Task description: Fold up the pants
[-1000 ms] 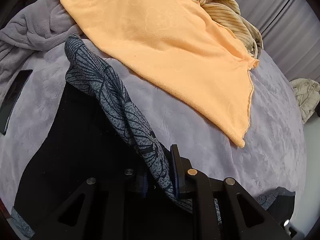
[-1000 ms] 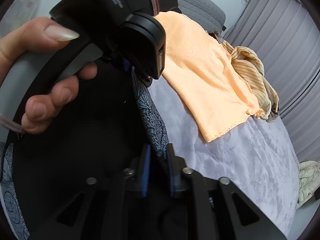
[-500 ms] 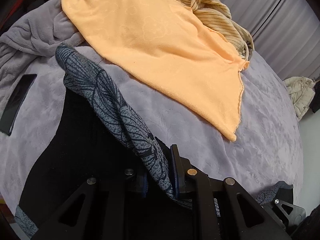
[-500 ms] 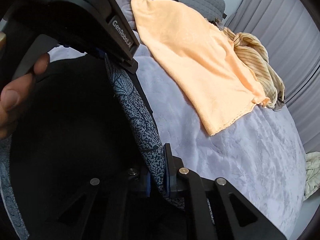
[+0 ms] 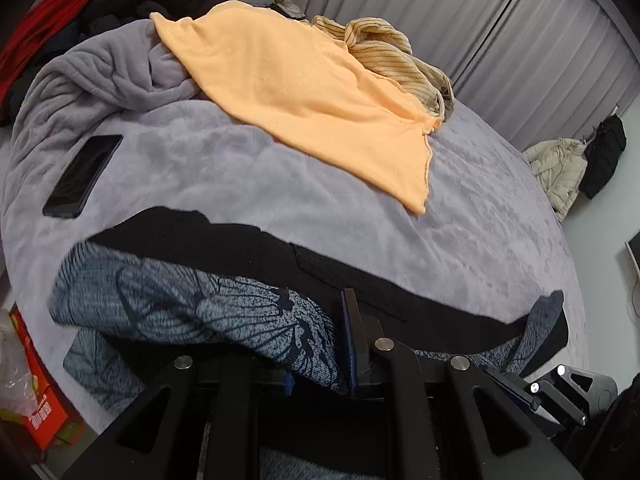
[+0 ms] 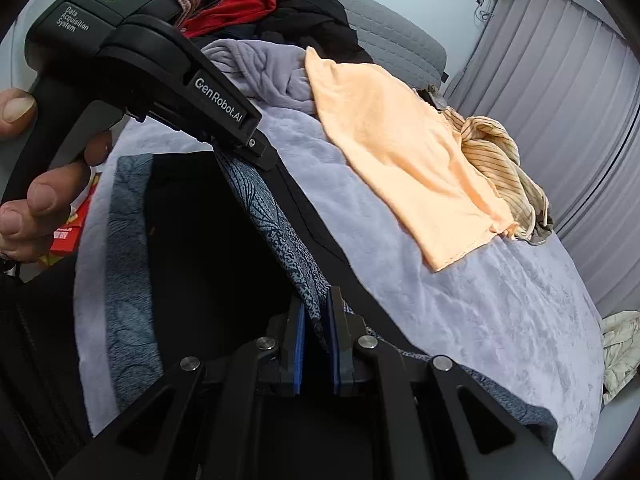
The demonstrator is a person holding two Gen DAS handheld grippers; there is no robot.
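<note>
Here the bed point(image 5: 248, 184), under its soft grey blanket, carries everything, and I use its open middle as my folding ground because the far half is taken by an orange cloth point(image 5: 304, 92) and a striped garment point(image 5: 384, 52) that have no part in this. The pants point(image 5: 192, 304), black with a blue-grey leaf-patterned panel, lie across the near edge of the bed, partly lifted off it, one end trailing away to the right. I hold them along one long edge so the fabric hangs in a line between my two hands and can be laid over itself as a fold. My left gripper point(image 5: 320, 344) has its fingers fully closed on a bunched wad of the patterned cloth. My right gripper point(image 6: 316, 340) has just closed; its blue fingers point(image 6: 298, 344) now pinch a thin ridge of the same patterned edge, so the grip looks secure. A dark phone point(image 5: 82, 176) rests on the blanket to the left, well apart from the pants, and I judge it safe if I keep the fold on this side.
</note>
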